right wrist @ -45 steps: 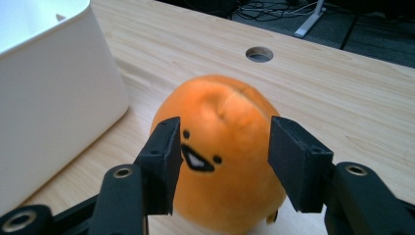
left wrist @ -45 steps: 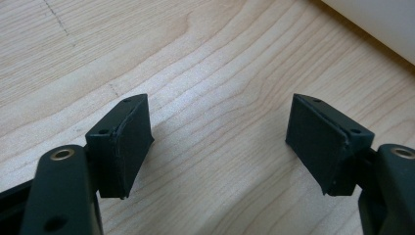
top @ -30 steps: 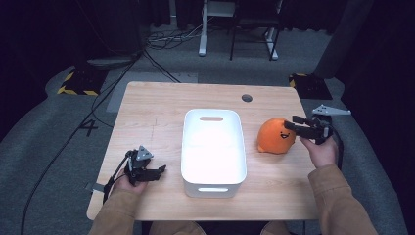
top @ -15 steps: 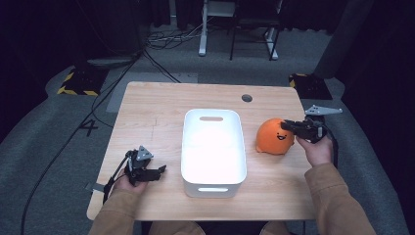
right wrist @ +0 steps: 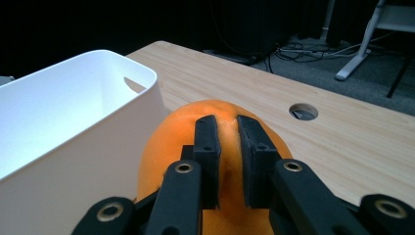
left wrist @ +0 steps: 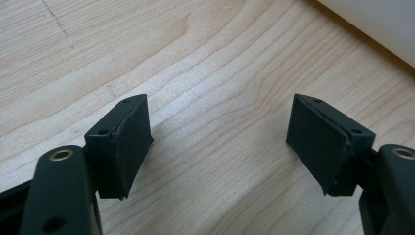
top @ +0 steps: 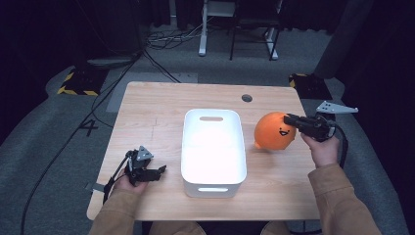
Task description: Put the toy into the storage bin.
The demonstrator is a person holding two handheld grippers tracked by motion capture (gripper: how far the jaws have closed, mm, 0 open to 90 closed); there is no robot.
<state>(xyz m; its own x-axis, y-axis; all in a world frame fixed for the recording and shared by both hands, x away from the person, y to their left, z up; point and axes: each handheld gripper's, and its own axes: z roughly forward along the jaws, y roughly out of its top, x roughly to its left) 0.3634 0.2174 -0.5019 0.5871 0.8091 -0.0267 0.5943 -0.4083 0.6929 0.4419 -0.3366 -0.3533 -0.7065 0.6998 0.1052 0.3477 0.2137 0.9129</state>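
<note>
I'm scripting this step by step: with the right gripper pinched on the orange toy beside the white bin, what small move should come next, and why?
Probably lift the orange toy a little, straight up. The right gripper looks shut on a fold of its top, so the grasp seems made. The toy sits on the table beside the white bin, below its rim, so it would need height before crossing over. The left gripper is open, apart from both.

Overhead light falls on the table [top: 161,112]; surrounding floor dim, corners near black. White bin [top: 213,147] glares, washed out. Gripper views sharp, with soft shadows.
</note>
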